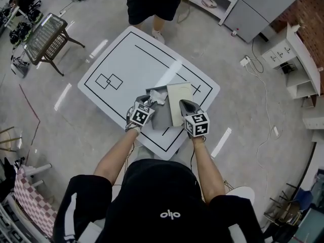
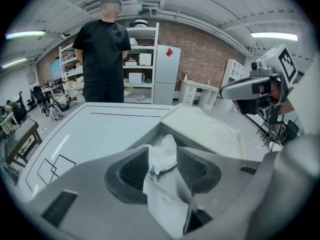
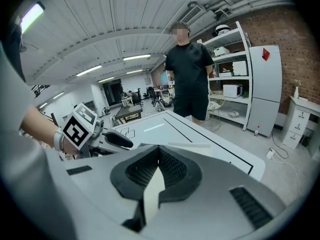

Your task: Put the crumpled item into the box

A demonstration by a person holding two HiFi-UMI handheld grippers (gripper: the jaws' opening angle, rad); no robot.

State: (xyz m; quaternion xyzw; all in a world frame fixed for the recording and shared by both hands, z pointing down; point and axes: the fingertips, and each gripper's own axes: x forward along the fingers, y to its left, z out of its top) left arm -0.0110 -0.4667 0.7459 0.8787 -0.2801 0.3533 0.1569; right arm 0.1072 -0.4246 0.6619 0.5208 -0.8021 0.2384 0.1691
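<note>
A grey box [image 1: 163, 117] lies open on the white table [image 1: 126, 54], its cream lid [image 1: 178, 94] swung up to the right. The crumpled white item [image 1: 159, 96] rests at the box's far end. In the left gripper view the crumpled item [image 2: 163, 154] sits between the pads of my left gripper [image 2: 162, 160], whose jaws stand apart over the box. In the head view the left gripper [image 1: 147, 102] hovers just left of the item. My right gripper [image 3: 159, 156] is shut on the near edge of the cream lid [image 3: 151, 196]; the head view shows this gripper [image 1: 184, 105] at the lid's corner.
A person in black [image 1: 152, 4] stands at the table's far edge. A mesh-topped stool [image 1: 48, 34] is on the floor to the left, white shelving [image 1: 296, 59] and a grey cabinet [image 1: 263, 6] to the right. Black outlines [image 1: 109, 81] mark the tabletop.
</note>
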